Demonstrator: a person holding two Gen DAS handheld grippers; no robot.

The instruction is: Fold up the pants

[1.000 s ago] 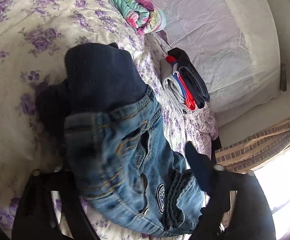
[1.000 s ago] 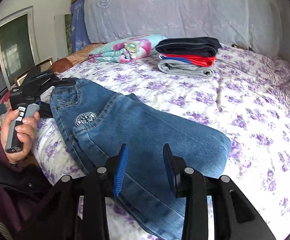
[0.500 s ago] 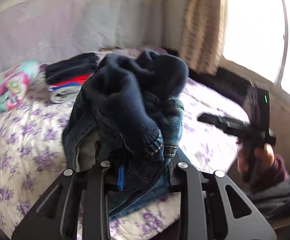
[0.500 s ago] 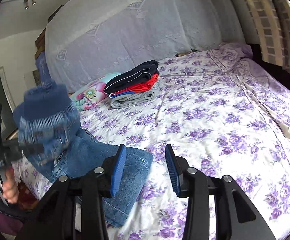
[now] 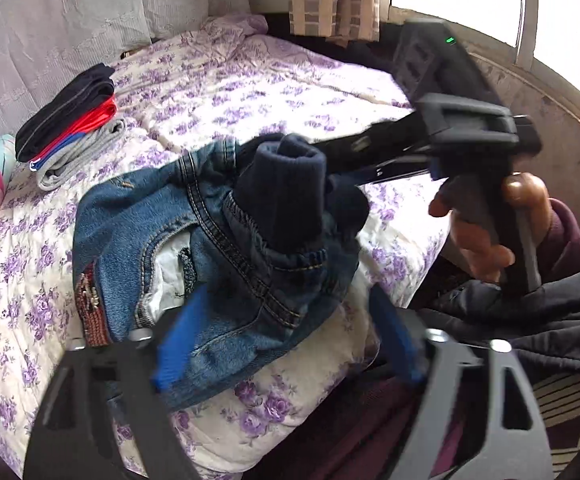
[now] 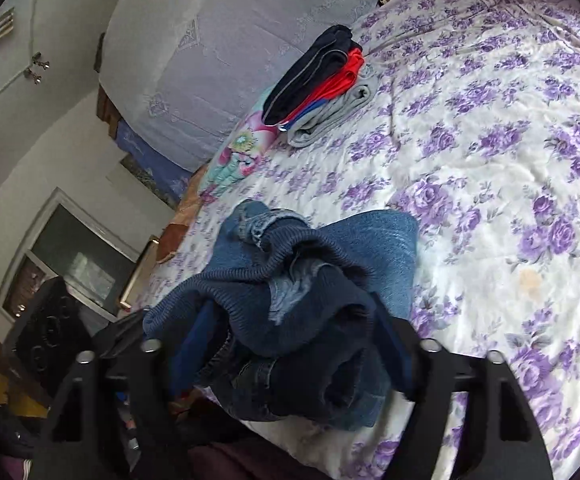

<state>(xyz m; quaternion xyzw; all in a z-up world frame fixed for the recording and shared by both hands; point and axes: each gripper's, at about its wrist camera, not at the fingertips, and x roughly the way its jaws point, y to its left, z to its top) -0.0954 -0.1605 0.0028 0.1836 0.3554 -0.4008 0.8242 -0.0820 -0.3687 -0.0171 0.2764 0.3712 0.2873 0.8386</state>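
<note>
The jeans [image 5: 218,264] are found bunched at the near edge of the floral bedspread [image 5: 274,80], navy ribbed cuffs uppermost. The left gripper [image 5: 286,344] is blurred, its jaws spread around the denim. The right gripper [image 6: 290,356] likewise stands spread, its 2 fingertips partly hidden by cloth. Contact cannot be confirmed.

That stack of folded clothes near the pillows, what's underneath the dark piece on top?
Under the dark piece lie a red garment, a thin blue-and-white edge, then a grey garment on the floral bedspread. Anything folded inside these layers is hidden.
</note>
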